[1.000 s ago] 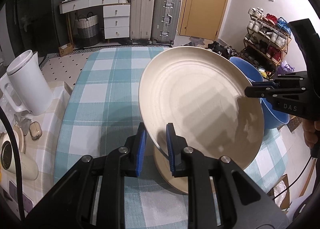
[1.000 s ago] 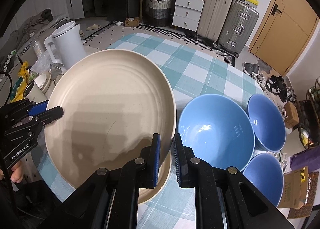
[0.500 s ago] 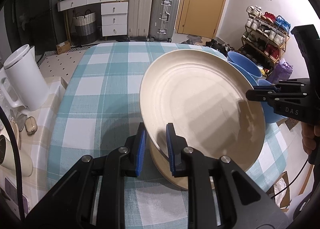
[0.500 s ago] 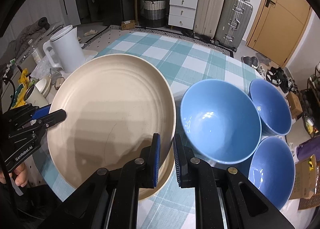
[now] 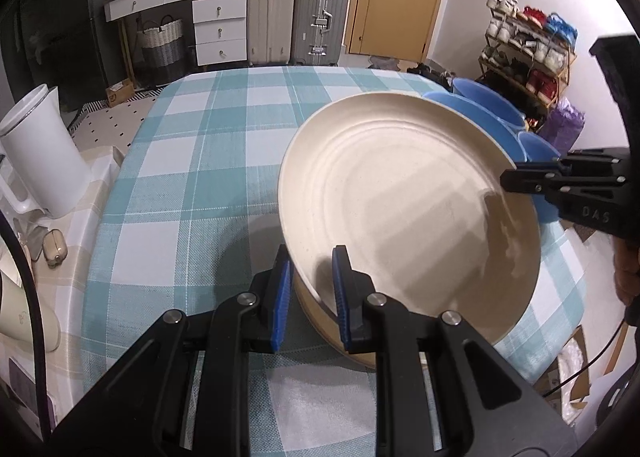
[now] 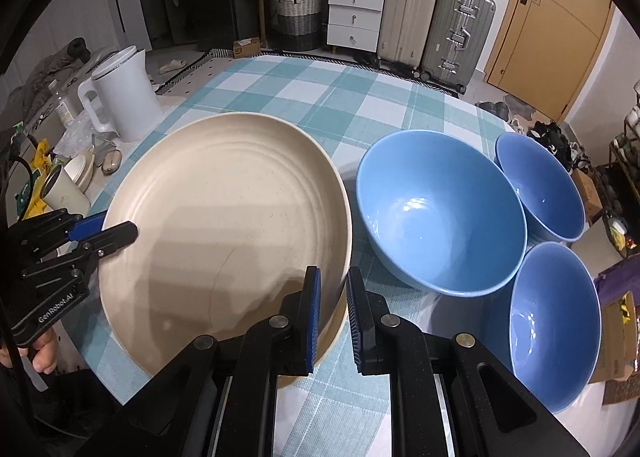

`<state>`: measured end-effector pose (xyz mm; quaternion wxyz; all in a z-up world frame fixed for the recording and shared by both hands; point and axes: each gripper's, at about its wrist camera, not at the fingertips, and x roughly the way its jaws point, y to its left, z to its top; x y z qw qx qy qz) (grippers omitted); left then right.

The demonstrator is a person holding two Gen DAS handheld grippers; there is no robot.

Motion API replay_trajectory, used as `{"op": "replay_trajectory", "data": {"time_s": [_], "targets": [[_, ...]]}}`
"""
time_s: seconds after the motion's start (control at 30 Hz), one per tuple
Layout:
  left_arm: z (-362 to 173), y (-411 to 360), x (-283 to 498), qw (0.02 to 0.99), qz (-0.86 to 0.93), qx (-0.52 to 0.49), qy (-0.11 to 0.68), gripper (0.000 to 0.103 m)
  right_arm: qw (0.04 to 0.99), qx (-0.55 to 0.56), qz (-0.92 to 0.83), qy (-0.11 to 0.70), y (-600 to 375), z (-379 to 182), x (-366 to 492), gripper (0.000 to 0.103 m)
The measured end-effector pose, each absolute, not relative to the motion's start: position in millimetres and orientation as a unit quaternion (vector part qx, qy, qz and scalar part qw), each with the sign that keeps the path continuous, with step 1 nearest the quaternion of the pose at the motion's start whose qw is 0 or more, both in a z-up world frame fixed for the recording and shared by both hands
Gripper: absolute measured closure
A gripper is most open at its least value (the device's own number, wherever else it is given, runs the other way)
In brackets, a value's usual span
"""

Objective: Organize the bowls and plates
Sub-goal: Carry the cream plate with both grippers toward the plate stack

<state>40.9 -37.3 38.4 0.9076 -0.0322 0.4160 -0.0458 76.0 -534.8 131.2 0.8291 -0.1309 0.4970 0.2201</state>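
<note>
A large cream plate (image 5: 408, 209) (image 6: 228, 233) hangs low over the teal checked table, just above another cream dish (image 5: 320, 317) (image 6: 332, 333) under it. My left gripper (image 5: 310, 289) is shut on the plate's near rim, and it shows in the right wrist view (image 6: 116, 233) at the plate's left rim. My right gripper (image 6: 332, 309) is shut on the opposite rim, and it shows in the left wrist view (image 5: 516, 179) at the plate's right rim. Three blue bowls stand to the right: a large one (image 6: 440, 209) and two smaller ones (image 6: 540, 185) (image 6: 556, 321).
A white kettle (image 5: 36, 153) (image 6: 124, 93) and small items stand on a side counter left of the table (image 5: 208, 161). Suitcases, drawers and a door are at the back. A shoe rack (image 5: 528, 49) stands to the right.
Both grippers have lowered the plate toward the dish under it and levelled it somewhat. The grips have not changed.
</note>
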Motion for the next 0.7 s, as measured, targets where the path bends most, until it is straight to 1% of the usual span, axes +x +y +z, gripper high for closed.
{"op": "replay_trajectory", "data": {"time_s": [0.13, 0.53, 0.7], "targets": [[31.9, -42.3, 46.1, 0.909, -0.034, -0.009, 0.416, 0.087, 0.829, -0.133, 0.214, 0.499, -534.6, 126.1, 75.5, 0.089], [6.9, -43.7, 60.7, 0.898, -0.041, -0.003, 0.439, 0.087, 0.819, -0.123, 0.208, 0.52, -537.3, 98.5, 79.3, 0.089], [-1.3, -42.7, 64.3, 0.894, -0.035, 0.005, 0.446, 0.087, 0.814, -0.136, 0.206, 0.526, -532.2, 89.4, 77.0, 0.089]]}}
